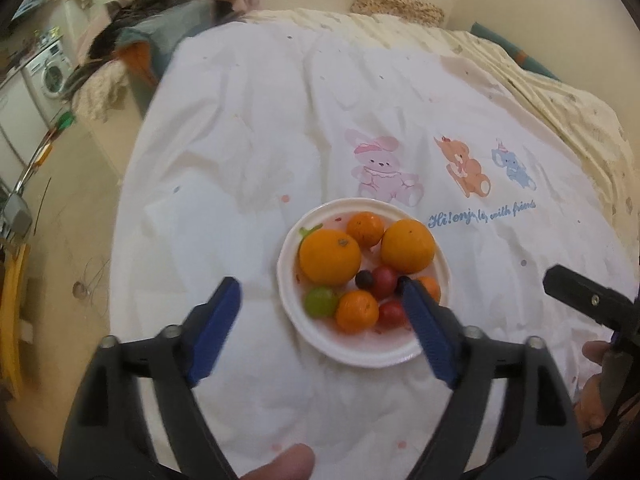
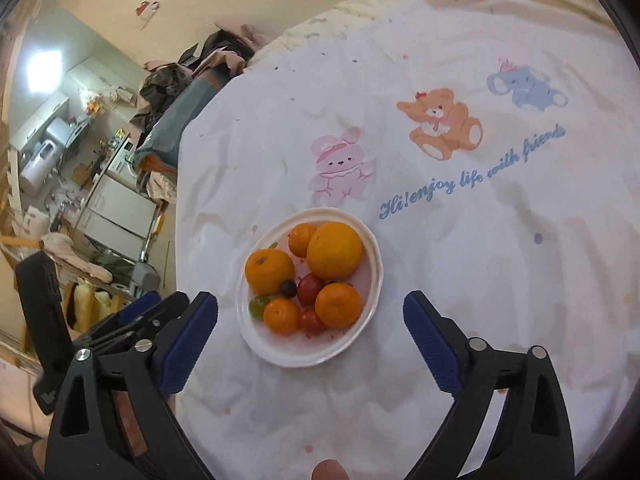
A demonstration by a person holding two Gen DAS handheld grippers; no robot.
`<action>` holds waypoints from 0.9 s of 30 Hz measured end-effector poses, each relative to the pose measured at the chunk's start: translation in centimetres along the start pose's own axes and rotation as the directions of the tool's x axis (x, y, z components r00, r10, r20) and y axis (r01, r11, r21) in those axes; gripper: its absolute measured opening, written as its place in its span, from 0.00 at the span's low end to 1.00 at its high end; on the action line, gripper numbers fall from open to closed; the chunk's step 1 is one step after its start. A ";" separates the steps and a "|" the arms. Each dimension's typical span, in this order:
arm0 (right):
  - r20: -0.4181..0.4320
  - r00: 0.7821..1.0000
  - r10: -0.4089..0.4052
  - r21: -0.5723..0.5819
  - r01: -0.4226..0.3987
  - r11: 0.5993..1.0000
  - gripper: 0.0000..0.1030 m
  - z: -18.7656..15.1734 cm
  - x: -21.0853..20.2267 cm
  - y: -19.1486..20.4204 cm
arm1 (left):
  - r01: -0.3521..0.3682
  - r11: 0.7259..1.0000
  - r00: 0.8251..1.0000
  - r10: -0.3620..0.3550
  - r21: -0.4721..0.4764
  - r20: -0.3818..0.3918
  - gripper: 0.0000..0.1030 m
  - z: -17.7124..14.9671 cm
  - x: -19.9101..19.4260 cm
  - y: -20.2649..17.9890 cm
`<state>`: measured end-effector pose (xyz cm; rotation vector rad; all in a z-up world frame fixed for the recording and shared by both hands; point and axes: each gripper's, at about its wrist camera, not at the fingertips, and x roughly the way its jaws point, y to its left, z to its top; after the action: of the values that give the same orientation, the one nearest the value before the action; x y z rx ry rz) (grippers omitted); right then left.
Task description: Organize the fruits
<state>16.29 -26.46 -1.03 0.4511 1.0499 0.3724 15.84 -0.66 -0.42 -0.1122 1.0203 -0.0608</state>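
Observation:
A white plate (image 1: 362,354) (image 2: 298,356) sits on a white cartoon-print cloth. It holds two large oranges (image 1: 330,257) (image 2: 334,251), several small mandarins (image 1: 357,312) (image 2: 338,305), red cherry tomatoes (image 1: 385,281) (image 2: 310,289), a green grape (image 1: 320,301) (image 2: 258,305) and a dark grape (image 1: 364,279) (image 2: 288,288). My left gripper (image 1: 320,294) is open and empty, just above the plate's near side. My right gripper (image 2: 310,308) is open and empty, its blue fingers (image 2: 430,344) either side of the plate. The right gripper shows at the left wrist view's right edge (image 1: 588,300).
The cloth (image 1: 248,152) (image 2: 480,260) covers a bed, printed with a pink rabbit (image 1: 380,170), a bear and an elephant. Piled clothes (image 1: 160,28) lie at the far left. The floor, a washing machine (image 1: 50,72) and kitchen clutter (image 2: 80,160) lie left.

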 end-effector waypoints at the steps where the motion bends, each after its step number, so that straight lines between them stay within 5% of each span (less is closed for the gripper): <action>1: 0.007 1.000 -0.004 -0.014 0.005 1.000 0.99 -0.7 -0.6 0.4 | -0.001 1.000 1.000 0.001 -0.007 0.012 0.84 -0.5 -0.9 0.2; 6: 0.023 0.999 -0.032 -0.071 0.034 0.997 1.00 -3.4 -2.2 1.5 | -0.030 0.999 0.998 0.031 -0.019 0.054 0.97 -2.9 -4.0 0.9; 15: 0.180 0.977 -0.117 -0.232 0.157 0.960 1.00 -7.5 -5.3 4.4 | -0.035 0.999 0.996 0.037 -0.027 0.076 0.99 -7.2 -7.0 0.6; 20: 0.191 0.978 -0.081 -0.216 0.122 0.969 1.00 -8.6 -5.9 4.2 | -0.095 0.995 0.976 0.091 0.011 0.198 0.99 -8.4 -9.2 0.1; 27: 0.265 0.949 -0.173 -0.256 0.242 0.936 1.00 -9.8 -5.3 5.1 | -0.125 0.992 0.963 0.118 0.016 0.243 0.99 -9.5 -9.4 0.5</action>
<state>4.84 -23.04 1.42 0.1169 0.7840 0.2662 2.82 0.16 2.54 -0.0274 0.7799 0.0486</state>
